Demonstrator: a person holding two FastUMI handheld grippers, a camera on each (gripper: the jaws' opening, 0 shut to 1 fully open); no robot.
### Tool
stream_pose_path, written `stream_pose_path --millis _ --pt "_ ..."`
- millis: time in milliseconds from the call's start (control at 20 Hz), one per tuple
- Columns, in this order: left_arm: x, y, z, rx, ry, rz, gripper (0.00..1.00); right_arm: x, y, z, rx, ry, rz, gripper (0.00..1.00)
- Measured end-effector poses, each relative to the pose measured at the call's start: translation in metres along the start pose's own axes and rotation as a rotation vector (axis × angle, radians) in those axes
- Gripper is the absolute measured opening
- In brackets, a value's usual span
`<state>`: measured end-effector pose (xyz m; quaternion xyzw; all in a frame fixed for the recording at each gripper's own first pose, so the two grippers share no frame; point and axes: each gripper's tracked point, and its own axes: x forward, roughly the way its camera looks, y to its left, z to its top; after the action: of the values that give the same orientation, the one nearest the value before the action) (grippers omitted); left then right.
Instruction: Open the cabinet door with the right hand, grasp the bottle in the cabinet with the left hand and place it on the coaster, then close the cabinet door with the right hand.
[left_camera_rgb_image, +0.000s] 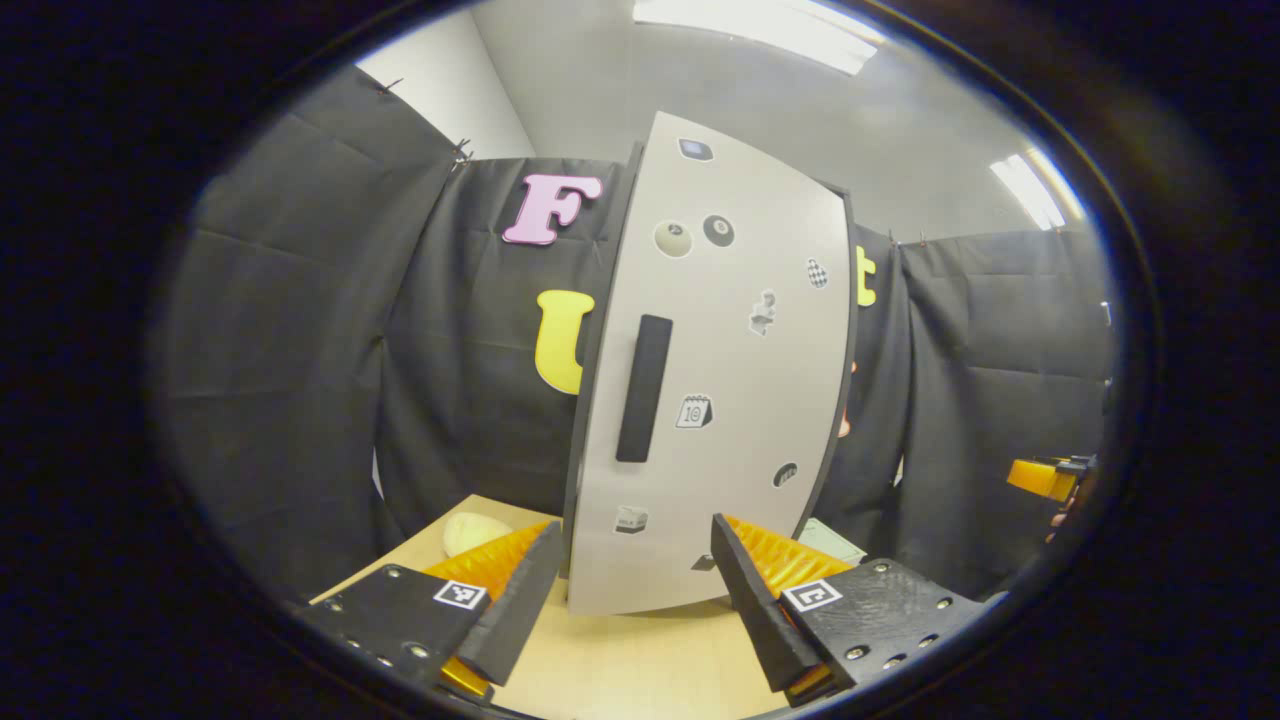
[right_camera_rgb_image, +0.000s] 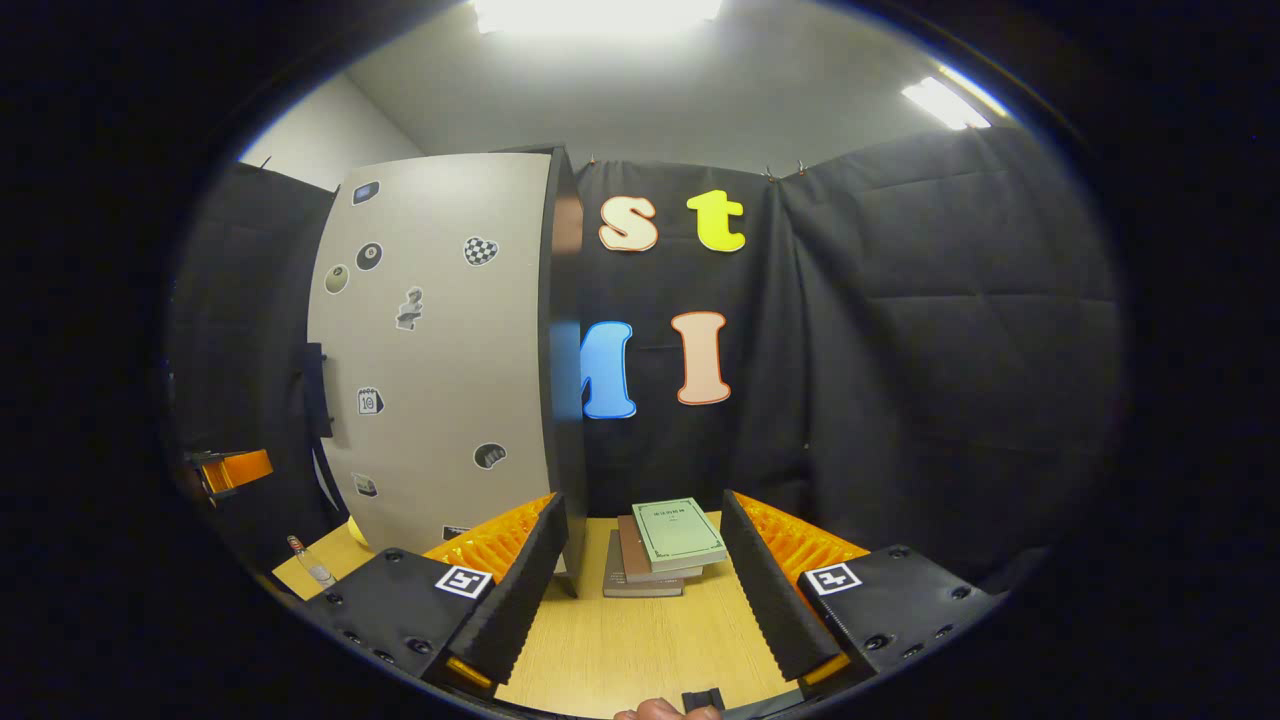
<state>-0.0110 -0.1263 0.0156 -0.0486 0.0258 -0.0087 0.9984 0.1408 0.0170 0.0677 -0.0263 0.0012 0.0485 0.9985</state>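
Cabinet door (left_camera_rgb_image: 720, 380) is standing closed on the wooden table (left_camera_rgb_image: 640, 670), its dark handle (left_camera_rgb_image: 643, 388) facing the left gripper (left_camera_rgb_image: 635, 590), whose fingers are spread apart and gripping nothing. In the right gripper view, the right gripper (right_camera_rgb_image: 640, 570) is also gaping empty, aiming toward stacked books (right_camera_rgb_image: 665, 550) beside the cabinet

Quick tally: one cabinet (left_camera_rgb_image: 720, 380) dead ahead of the left gripper (left_camera_rgb_image: 637, 590), with one dark handle (left_camera_rgb_image: 644, 388) and about eight stickers (left_camera_rgb_image: 694, 411) on its door. Between the right gripper's fingers (right_camera_rgb_image: 637, 590) sits one stack of three books (right_camera_rgb_image: 665, 548), all on one table (right_camera_rgb_image: 640, 640).
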Motion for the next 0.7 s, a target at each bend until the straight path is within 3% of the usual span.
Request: stream_pose_path --millis 150,200,300,550,700 --pt "-0.011 -0.011 0.003 0.028 -0.014 0.039 0.88 0.002 0.001 -0.009 0.000 0.018 0.079 0.98" --pt "-0.014 -0.014 0.002 0.031 -0.017 0.054 0.96 0.003 0.002 -0.010 0.006 0.024 0.105 0.98" --pt "-0.019 -0.016 0.007 0.036 -0.023 0.077 0.91 0.004 0.005 -0.011 0.009 0.027 0.139 0.98" --pt "-0.021 -0.008 0.023 0.097 -0.039 0.106 0.88 0.016 0.015 -0.022 0.043 0.049 0.168 0.98" --pt "-0.017 0.004 0.030 0.075 -0.059 0.112 0.88 0.021 0.023 -0.031 0.067 0.084 0.169 0.98"
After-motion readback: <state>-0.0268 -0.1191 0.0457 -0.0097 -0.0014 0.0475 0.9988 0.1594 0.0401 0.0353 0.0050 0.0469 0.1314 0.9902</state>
